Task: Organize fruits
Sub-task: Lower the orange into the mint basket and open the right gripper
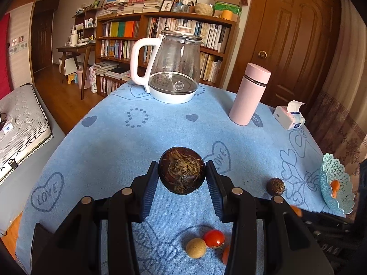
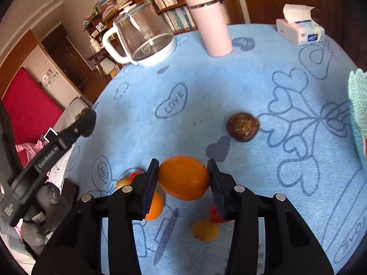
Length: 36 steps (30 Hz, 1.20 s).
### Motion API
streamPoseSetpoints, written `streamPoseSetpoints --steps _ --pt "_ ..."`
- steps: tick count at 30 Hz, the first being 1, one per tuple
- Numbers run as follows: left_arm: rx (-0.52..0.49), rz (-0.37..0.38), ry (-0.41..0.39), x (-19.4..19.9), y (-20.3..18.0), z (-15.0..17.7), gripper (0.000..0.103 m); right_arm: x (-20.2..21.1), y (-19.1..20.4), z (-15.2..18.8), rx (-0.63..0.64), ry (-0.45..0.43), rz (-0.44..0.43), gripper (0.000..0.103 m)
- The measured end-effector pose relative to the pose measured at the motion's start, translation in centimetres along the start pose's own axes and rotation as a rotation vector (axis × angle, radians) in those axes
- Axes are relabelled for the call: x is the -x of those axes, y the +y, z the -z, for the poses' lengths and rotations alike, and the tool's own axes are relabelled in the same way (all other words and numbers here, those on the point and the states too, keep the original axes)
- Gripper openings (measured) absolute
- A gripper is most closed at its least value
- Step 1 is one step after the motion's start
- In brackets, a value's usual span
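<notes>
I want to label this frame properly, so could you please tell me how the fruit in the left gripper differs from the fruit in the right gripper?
The dark brown fruit in the left gripper is round, with a dry, fibrous crown facing the camera; the orange fruit in the right gripper is smooth, bright and slightly oval. The brown one looks rough and dull, the orange one glossy. Both are pinched between the gripper pads, above the blue tablecloth.

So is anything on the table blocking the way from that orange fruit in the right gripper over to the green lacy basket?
Nothing visible blocks it. The right gripper holds the orange fruit above the blue cloth. The only thing near the path to the basket at the right edge is a dark brown fruit lying low on the cloth, easily passed over.
</notes>
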<state>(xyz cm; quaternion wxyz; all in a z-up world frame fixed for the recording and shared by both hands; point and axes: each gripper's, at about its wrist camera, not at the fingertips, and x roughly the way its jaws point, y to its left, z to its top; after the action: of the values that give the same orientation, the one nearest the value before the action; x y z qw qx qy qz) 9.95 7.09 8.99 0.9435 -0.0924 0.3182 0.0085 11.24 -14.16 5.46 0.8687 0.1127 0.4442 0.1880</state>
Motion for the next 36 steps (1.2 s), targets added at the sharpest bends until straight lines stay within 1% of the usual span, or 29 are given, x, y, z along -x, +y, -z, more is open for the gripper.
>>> streamPoseSetpoints --steps 6,11,18,22,24,28,32,34,36 --pt "-0.011 0.010 -0.001 0.3 -0.5 0.2 0.043 3.6 -1.6 -0.6 -0.020 -0.093 0.029 0.045" --pt "-0.023 0.016 0.004 0.3 -0.9 0.5 0.043 6.4 -4.0 -0.9 -0.059 -0.158 0.059 0.045" --pt "-0.027 0.038 0.020 0.3 -1.2 0.8 0.043 10.4 -9.2 -0.5 -0.152 -0.235 0.133 0.045" --pt "-0.029 0.040 0.028 0.3 -1.4 0.9 0.043 12.4 -12.8 -0.1 -0.218 -0.274 0.198 0.045" --pt "-0.034 0.041 0.031 0.3 -1.6 1.1 0.043 13.1 -14.4 0.1 -0.237 -0.291 0.247 0.045" --pt "-0.042 0.042 0.036 0.3 -1.8 1.3 0.043 13.7 -17.6 0.5 -0.274 -0.294 0.334 0.045" --pt "-0.052 0.039 0.040 0.2 -2.1 1.4 0.043 13.1 -19.7 1.0 -0.280 -0.277 0.404 0.045" --pt "-0.059 0.038 0.043 0.2 -2.2 1.5 0.043 12.5 -20.6 1.3 -0.280 -0.261 0.433 0.045" --pt "-0.065 0.037 0.045 0.3 -2.4 1.6 0.043 11.9 -21.3 1.6 -0.285 -0.247 0.442 0.045"
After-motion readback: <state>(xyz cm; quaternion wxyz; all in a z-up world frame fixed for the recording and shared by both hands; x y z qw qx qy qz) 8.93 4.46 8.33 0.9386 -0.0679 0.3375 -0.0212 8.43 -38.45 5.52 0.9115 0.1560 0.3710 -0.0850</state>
